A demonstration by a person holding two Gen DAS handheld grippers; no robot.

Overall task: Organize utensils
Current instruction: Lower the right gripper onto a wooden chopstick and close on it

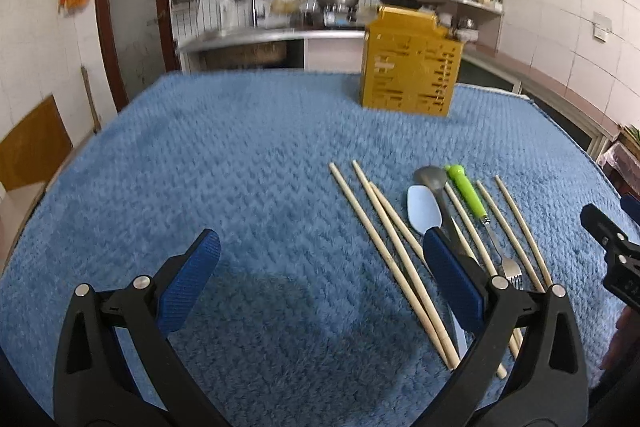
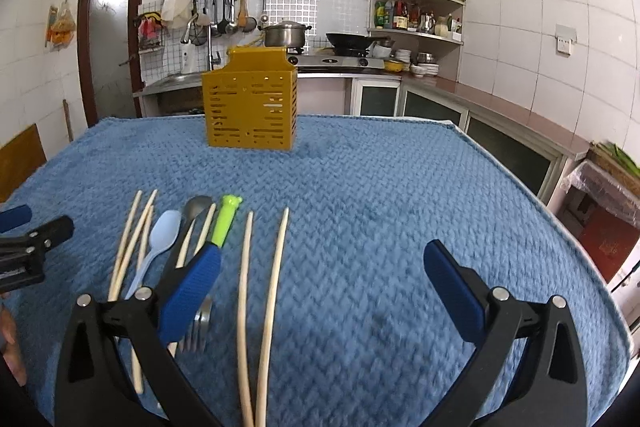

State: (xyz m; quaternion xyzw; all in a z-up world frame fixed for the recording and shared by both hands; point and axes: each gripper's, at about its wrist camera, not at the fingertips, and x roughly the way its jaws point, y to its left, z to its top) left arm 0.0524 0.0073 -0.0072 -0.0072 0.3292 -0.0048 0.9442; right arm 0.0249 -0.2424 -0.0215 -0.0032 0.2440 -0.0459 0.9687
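A: What room is this, and what surface is in use?

B: A tiled kitchen. In front is a tabletop (image 2: pixel 360 195) covered by a blue textured cloth.

A: What sits nearest?

B: Two tools, both empty. The left hand-held gripper (image 1: pixel 320 279) has its blue pads spread wide above bare cloth. The right hand-held gripper (image 2: pixel 322 287) is equally wide, with its left pad over the utensil row.

A: And the utensils?

B: They lie loose, side by side on the cloth between the two tools: several wooden chopsticks (image 2: pixel 272 279), a pale blue spoon (image 2: pixel 164 231), a metal spoon (image 2: pixel 196 207) and a fork with a green handle (image 2: pixel 225 223). Some overlap.

A: Further back?

B: A yellow slotted utensil holder (image 2: pixel 250 107) stands upright, well apart from the row. Behind it are a stove, pots and shelves.

A: Which step is this?

B: It looks like the start: nothing is gripped and nothing shows in the holder. The next move probably calls for lowering one tool over a single piece, closing on it cleanly despite close neighbours, then carrying it to the holder.
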